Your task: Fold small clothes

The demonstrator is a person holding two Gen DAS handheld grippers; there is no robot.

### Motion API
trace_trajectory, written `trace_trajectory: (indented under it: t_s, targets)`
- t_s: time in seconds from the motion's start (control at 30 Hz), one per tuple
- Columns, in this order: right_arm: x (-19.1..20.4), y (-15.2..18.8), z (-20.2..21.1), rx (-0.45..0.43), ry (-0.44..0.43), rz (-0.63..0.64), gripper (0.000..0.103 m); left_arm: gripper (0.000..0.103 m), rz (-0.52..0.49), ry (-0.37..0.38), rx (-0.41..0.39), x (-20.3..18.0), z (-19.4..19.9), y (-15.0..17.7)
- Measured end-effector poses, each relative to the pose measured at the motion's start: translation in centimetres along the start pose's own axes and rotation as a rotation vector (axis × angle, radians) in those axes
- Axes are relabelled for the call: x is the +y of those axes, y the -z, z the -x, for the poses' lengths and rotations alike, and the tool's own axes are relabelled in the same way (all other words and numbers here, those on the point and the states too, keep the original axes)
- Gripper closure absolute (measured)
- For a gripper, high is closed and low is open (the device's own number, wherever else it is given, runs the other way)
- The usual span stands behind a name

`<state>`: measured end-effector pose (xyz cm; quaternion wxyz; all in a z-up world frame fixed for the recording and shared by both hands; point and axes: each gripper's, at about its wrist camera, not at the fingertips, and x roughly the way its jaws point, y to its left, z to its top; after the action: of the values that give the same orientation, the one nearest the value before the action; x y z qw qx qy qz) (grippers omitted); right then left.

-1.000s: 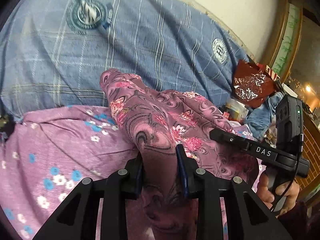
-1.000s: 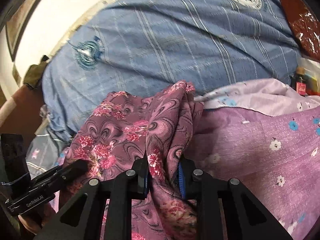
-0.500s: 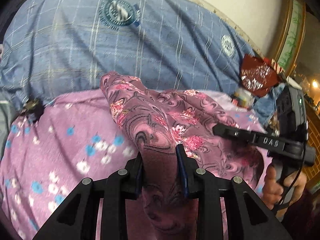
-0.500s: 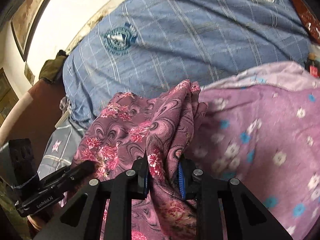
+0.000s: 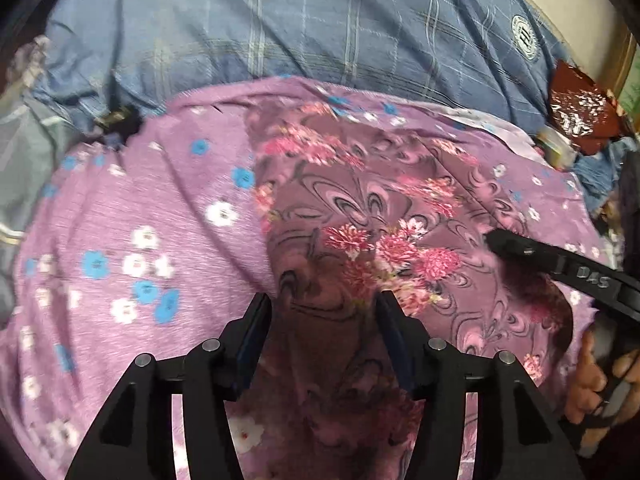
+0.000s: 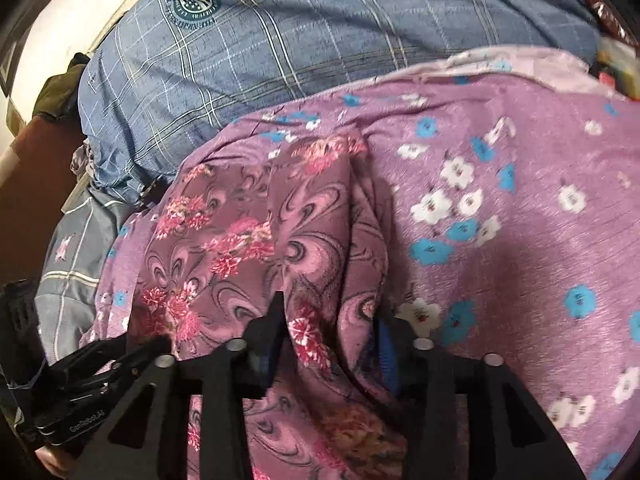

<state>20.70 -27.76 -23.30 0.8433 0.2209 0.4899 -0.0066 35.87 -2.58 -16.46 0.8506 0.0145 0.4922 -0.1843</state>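
A small mauve garment with pink flowers and dark swirls lies spread on a lilac cloth with blue and white flowers. My left gripper has its jaws standing wide apart around the garment's near edge, which runs between them. My right gripper also has its jaws apart, with a fold of the same garment between them. The right gripper shows at the right of the left wrist view. The left gripper shows at the lower left of the right wrist view.
A blue checked bedsheet with round crests covers the bed behind. A dark red foil bag and small clutter sit at the far right. A grey cloth lies at the left edge, with a wall behind.
Both grippers have come down and forward with the garment, which now lies flatter on the lilac cloth. Both sets of jaws have opened wider around it.
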Motion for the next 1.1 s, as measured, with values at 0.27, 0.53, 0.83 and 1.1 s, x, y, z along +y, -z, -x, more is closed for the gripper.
trace_trajectory:
  t_s: [0.27,0.53,0.83,1.1]
  targets:
    - [1.0,3.1,8.1,-0.158,0.098,0.069,0.044,0.036,-0.027,-0.138,-0.14,-4.1,8.6,5.8]
    - [5.4,4.9,17.1,-0.259,0.173,0.197,0.043,0.025,-0.089,-0.254,-0.316,-9.1,20.9,10.4]
    - [9.4,7.2,26.8,-0.448,0.218,0.278,0.032,0.012,-0.079,-0.289,-0.514,-11.7,32.7,16.0]
    - [10.5,9.1,30.5,-0.518,0.223,0.301,0.029,0.008,-0.069,-0.349,-0.549,-13.1,35.3,18.7]
